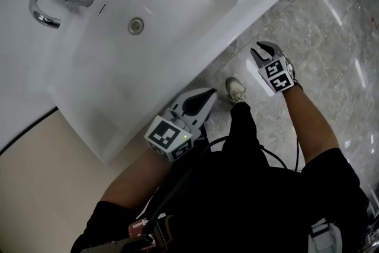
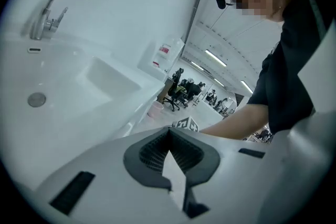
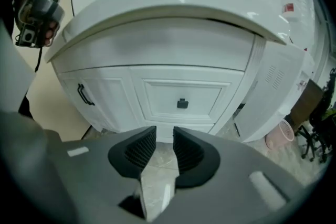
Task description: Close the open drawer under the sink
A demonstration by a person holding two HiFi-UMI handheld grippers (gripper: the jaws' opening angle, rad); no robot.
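Observation:
The drawer (image 3: 182, 99), a white panel with a small dark knob (image 3: 182, 104), sits in the middle of the cabinet under the white sink (image 1: 195, 3). Its front looks level with the cabinet face. My right gripper (image 3: 164, 131) faces it from a distance, open, with only floor showing between its pads. In the head view the right gripper (image 1: 260, 47) hangs over the marble floor, off the sink's front edge. My left gripper (image 1: 210, 93) is raised beside the sink's rim. Its tips meet in the left gripper view (image 2: 168, 131), shut on nothing.
A chrome faucet (image 1: 56, 3) and a drain (image 1: 136, 25) mark the basin. A cabinet door with a dark handle (image 3: 84, 94) lies left of the drawer. A pink bin (image 3: 280, 135) stands on the floor to the right. My shoe (image 1: 235, 90) rests near the cabinet.

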